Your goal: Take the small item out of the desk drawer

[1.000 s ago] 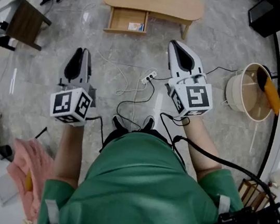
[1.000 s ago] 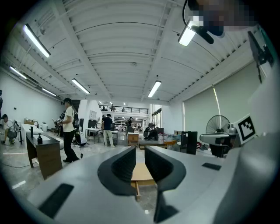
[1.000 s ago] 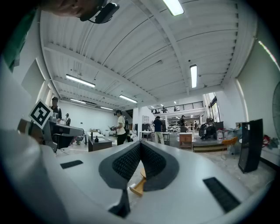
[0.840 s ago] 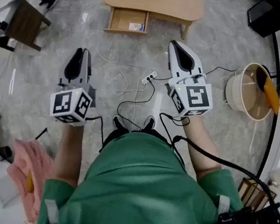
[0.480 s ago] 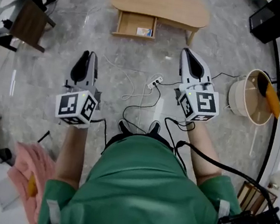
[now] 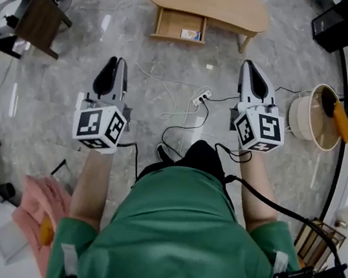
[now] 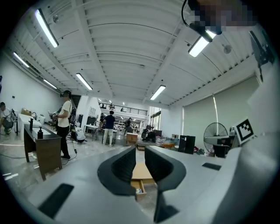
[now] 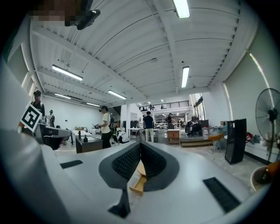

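A low wooden desk (image 6: 208, 3) stands on the floor far ahead, its drawer (image 6: 176, 24) pulled open. A small white and blue item (image 6: 190, 34) lies in the drawer's right end. My left gripper (image 6: 112, 63) is held in the air well short of the desk, its jaws parted by a narrow gap with nothing between them. In the left gripper view (image 7: 140, 151) the desk (image 7: 141, 171) shows through that gap. My right gripper (image 6: 251, 67) is also in the air, shut and empty. Its tips meet in the right gripper view (image 8: 140, 146).
A power strip (image 6: 200, 97) with loose cables lies on the floor between me and the desk. A round beige bucket (image 6: 308, 117) stands at the right and a dark side table (image 6: 39, 19) at the left. People (image 7: 65, 122) stand in the background.
The head view has swung, so the desk and both grippers now sit further right in the picture. Both grippers keep the same pose and jaw state.
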